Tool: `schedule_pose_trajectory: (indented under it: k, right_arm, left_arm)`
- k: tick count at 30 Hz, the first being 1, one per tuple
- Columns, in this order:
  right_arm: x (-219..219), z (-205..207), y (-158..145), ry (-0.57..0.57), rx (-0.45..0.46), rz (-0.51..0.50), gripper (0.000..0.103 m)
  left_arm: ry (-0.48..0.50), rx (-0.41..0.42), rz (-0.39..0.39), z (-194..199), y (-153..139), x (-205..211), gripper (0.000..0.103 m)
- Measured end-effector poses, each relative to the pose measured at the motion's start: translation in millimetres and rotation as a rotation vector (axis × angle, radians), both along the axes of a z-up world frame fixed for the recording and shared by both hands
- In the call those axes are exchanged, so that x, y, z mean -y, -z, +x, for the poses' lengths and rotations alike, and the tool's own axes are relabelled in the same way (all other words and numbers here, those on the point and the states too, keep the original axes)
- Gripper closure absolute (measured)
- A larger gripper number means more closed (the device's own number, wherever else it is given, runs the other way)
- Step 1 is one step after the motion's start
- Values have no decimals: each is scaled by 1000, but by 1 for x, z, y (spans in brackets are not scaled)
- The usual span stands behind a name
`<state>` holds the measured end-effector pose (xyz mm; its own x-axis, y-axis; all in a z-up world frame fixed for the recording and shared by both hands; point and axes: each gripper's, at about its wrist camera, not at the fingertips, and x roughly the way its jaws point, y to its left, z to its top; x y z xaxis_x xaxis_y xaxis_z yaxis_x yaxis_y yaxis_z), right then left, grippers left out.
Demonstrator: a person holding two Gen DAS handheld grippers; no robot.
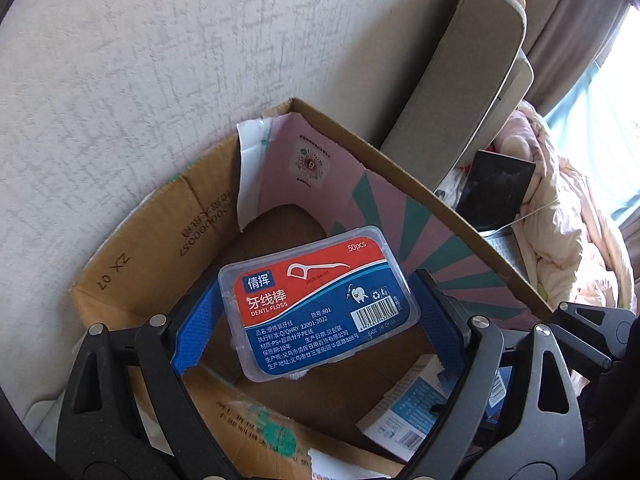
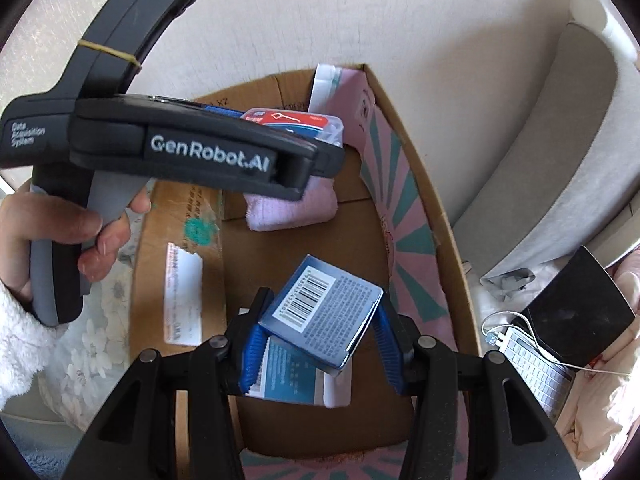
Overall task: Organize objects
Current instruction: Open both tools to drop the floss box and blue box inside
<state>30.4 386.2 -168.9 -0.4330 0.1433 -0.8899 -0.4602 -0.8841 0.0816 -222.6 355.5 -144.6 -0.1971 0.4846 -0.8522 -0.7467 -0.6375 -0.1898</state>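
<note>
My left gripper (image 1: 316, 316) is shut on a clear dental floss box (image 1: 318, 304) with a red and blue label, held above the open cardboard box (image 1: 132, 264). It also shows in the right wrist view (image 2: 296, 120), behind the left gripper's body (image 2: 208, 152). My right gripper (image 2: 320, 340) is shut on a small blue carton with a barcode (image 2: 320, 316), held over the cardboard box (image 2: 436, 216). A white and blue carton (image 2: 292, 376) lies on the box floor under it. A pink folded cloth (image 2: 292, 204) lies at the far end.
The cardboard box stands against a textured white wall (image 1: 120, 80). A grey padded headboard (image 1: 460, 92) rises to the right. A laptop (image 2: 560, 340) with a white cable and pink bedding (image 1: 568, 248) lie to the right of the box. A floral cloth (image 2: 92, 340) lies left.
</note>
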Motion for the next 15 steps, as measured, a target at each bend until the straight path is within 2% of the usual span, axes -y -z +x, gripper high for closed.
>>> schedule_pose_trajectory:
  k: [9,11,12,14,15]
  right_arm:
    - [-2,-10,5,-8,-1,-12,58]
    - [-2,-11,5,-9,-3,-48,56]
    - [-3,-11,5,-9,-1,-72,52]
    - [-1,-8,3,-6,-14,-75,18]
    - [1,-7,1,-14,-28,-75,9]
  left_arm:
    - [-6,-15,-21,-3,-1,0,14]
    - [-24,-28,-34,-5,-5,1,11]
    - [-33,-19,-50,-7,-5,0,1]
    - [-54,-6,-66,-11,-7,-1,0]
    - [-59,-1,-60,-12,-9,1,0]
